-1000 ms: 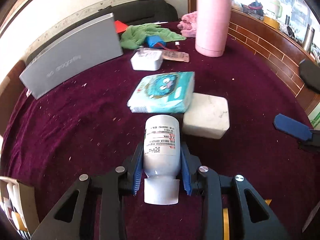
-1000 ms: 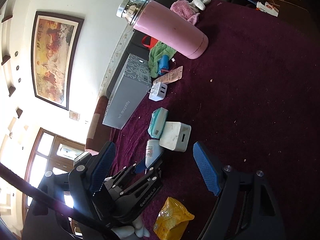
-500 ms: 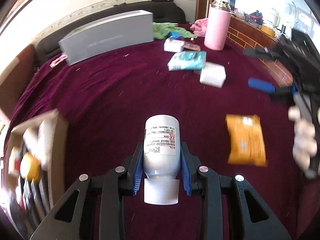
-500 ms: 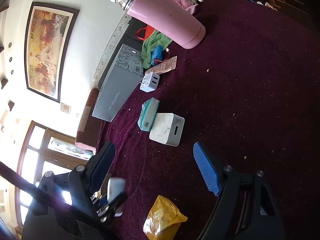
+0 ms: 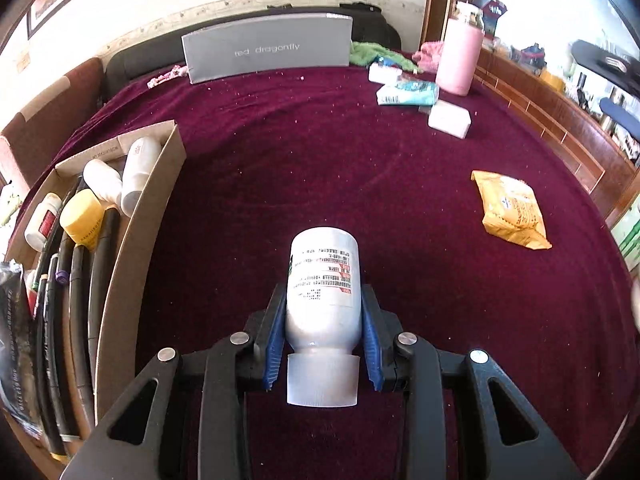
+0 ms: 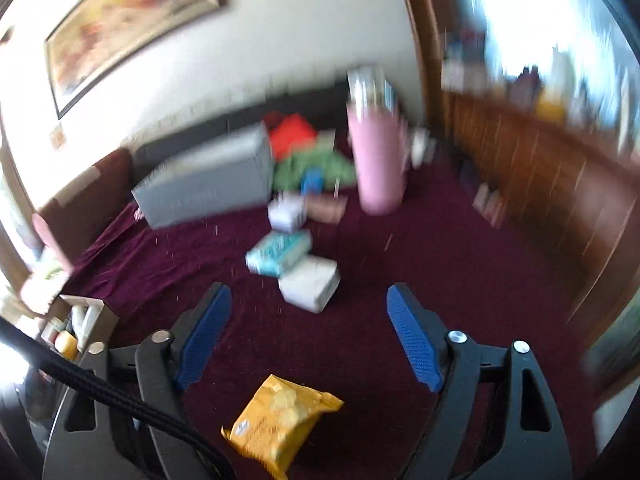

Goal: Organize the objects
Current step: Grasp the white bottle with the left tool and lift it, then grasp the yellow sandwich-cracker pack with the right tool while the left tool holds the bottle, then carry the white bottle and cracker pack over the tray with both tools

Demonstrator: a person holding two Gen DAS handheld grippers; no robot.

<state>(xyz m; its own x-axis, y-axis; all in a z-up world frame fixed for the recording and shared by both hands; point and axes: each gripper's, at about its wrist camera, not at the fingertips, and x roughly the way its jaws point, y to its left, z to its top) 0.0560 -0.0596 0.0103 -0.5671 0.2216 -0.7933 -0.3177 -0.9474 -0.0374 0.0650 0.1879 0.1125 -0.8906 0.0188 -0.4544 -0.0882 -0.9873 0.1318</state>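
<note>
between the blue pads of the left gripper [image 5: 323, 334] sits a white bottle [image 5: 323, 280], clamped on both sides of its body, cap toward the camera and base pointing away, held above the dark red cloth [image 5: 320, 168]. off to the left of it lies an open cardboard box [image 5: 136, 216] with white bottles, a yellow-capped container and dark cables inside. a yellow packet [image 5: 512, 210] lies on the cloth to the right, well apart from the bottle. farther back are a teal tissue pack [image 5: 408, 94] touching a white block [image 5: 449, 119], a pink flask [image 5: 459, 58] standing upright, and a long grey box [image 5: 268, 52] propped along the far edge.

the right gripper [image 6: 308, 336] stands wide with nothing between its pads. its view is smeared, but the yellow packet [image 6: 280, 424] appears to lie just below and before the fingers, with the white block [image 6: 310, 288] and tissue pack [image 6: 280, 256] beyond, and the pink flask [image 6: 378, 160] further off.
</note>
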